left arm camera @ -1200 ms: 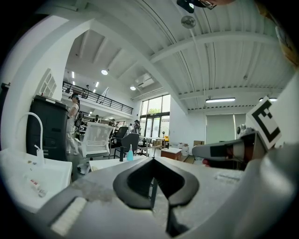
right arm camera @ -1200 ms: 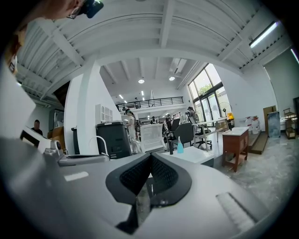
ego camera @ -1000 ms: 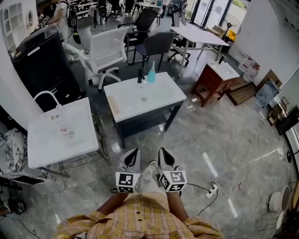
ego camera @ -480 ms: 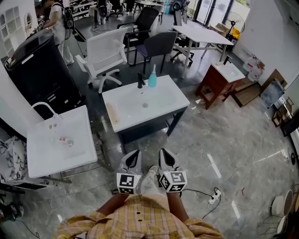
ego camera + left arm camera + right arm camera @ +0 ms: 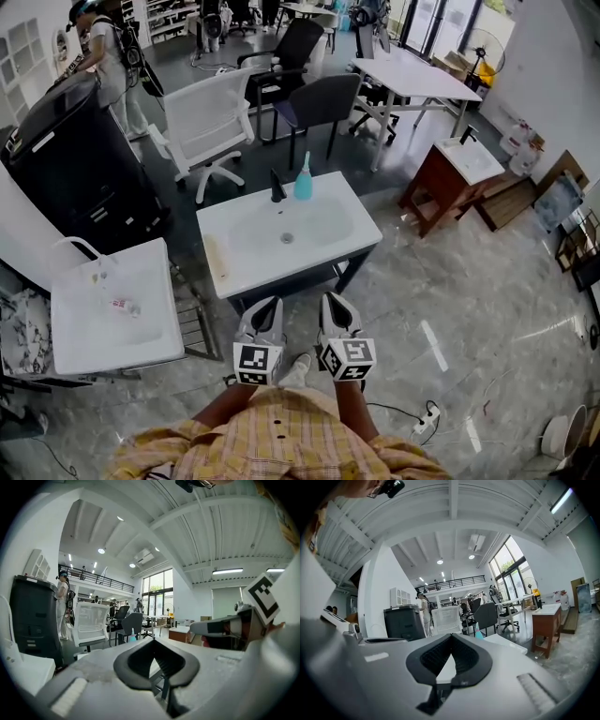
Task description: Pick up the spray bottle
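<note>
The teal spray bottle [image 5: 303, 180] stands upright at the far edge of a white sink table [image 5: 361, 223], beside a black faucet [image 5: 277, 187]. Both grippers are held close to my body, well short of the table's near edge. My left gripper [image 5: 268, 307] and my right gripper [image 5: 334, 305] are side by side, each shut with nothing in the jaws. Beyond the closed jaws, the bottle shows small and far off in the left gripper view [image 5: 132, 636] and in the right gripper view [image 5: 479, 633].
A second white sink [image 5: 112, 309] stands at the left, with a black cabinet [image 5: 66, 159] behind it. A white chair [image 5: 211, 117] and a dark chair [image 5: 319, 98] stand behind the table. A wooden vanity [image 5: 459, 178] is at the right, and a power strip [image 5: 422, 427] lies on the floor.
The sink table with the spray bottle has come nearer as I walk toward it. Both grippers stay shut and keep their place in front of my body.
</note>
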`<action>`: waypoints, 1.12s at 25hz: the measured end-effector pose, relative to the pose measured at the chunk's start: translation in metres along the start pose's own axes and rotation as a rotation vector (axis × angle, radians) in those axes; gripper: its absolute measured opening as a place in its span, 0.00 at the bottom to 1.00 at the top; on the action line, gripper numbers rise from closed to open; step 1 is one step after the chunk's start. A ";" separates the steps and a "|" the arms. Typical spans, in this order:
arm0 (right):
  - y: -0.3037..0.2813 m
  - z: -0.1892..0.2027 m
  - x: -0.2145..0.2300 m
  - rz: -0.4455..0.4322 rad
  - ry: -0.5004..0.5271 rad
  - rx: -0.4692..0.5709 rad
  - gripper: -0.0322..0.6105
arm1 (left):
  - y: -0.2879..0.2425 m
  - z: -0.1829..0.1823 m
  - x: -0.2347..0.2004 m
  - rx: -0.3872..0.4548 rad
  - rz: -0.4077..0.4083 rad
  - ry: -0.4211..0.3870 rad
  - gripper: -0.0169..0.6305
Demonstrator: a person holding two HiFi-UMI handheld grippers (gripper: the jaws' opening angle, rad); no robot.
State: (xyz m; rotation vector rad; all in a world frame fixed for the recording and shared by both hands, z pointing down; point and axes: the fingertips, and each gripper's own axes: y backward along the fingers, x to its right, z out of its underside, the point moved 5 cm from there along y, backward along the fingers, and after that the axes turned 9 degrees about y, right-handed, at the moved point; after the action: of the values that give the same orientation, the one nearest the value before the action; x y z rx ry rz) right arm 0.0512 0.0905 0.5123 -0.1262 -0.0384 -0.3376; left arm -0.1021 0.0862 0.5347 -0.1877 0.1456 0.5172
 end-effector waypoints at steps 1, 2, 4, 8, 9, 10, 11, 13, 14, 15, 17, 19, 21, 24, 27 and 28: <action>-0.007 -0.002 0.009 -0.005 -0.002 0.000 0.04 | -0.010 -0.004 0.001 0.004 -0.006 0.002 0.02; -0.013 -0.005 0.017 -0.012 -0.004 0.001 0.04 | -0.020 -0.007 0.001 0.009 -0.015 0.002 0.02; -0.027 -0.010 0.035 -0.023 -0.011 0.006 0.04 | -0.040 -0.014 0.002 0.016 -0.031 -0.009 0.02; -0.052 -0.013 0.072 -0.046 -0.035 0.006 0.04 | -0.079 -0.021 0.006 0.022 -0.050 -0.015 0.02; -0.057 -0.013 0.079 -0.056 -0.040 0.004 0.04 | -0.088 -0.023 0.008 0.028 -0.055 -0.015 0.02; -0.062 -0.014 0.085 -0.068 -0.044 0.003 0.04 | -0.097 -0.026 0.009 0.034 -0.059 -0.016 0.02; -0.067 -0.015 0.090 -0.080 -0.046 0.004 0.04 | -0.106 -0.029 0.010 0.040 -0.062 -0.020 0.02; -0.075 -0.016 0.099 -0.103 -0.043 0.008 0.04 | -0.121 -0.034 0.010 0.049 -0.072 -0.019 0.02; -0.079 -0.016 0.103 -0.111 -0.041 0.008 0.04 | -0.127 -0.036 0.010 0.050 -0.080 -0.016 0.02; -0.082 -0.016 0.108 -0.117 -0.041 0.007 0.04 | -0.131 -0.037 0.010 0.050 -0.087 -0.012 0.02; -0.088 -0.017 0.118 -0.126 -0.044 0.008 0.04 | -0.138 -0.040 0.010 0.054 -0.100 -0.004 0.02; -0.094 -0.018 0.126 -0.134 -0.042 0.008 0.04 | -0.145 -0.043 0.010 0.056 -0.109 -0.001 0.02; -0.099 -0.019 0.131 -0.143 -0.045 0.007 0.04 | -0.151 -0.045 0.012 0.054 -0.111 -0.004 0.02; -0.103 -0.021 0.136 -0.151 -0.052 0.011 0.04 | -0.159 -0.047 0.015 0.052 -0.107 -0.006 0.02; -0.108 -0.021 0.137 -0.159 -0.052 0.010 0.04 | -0.166 -0.049 0.011 0.051 -0.117 -0.005 0.02; -0.109 -0.022 0.137 -0.160 -0.051 0.010 0.04 | -0.168 -0.050 0.009 0.053 -0.122 -0.003 0.02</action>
State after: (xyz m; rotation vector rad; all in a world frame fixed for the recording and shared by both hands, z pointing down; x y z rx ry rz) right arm 0.1447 -0.0597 0.5117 -0.1218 -0.1008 -0.4937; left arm -0.0144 -0.0631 0.5084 -0.1432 0.1434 0.3921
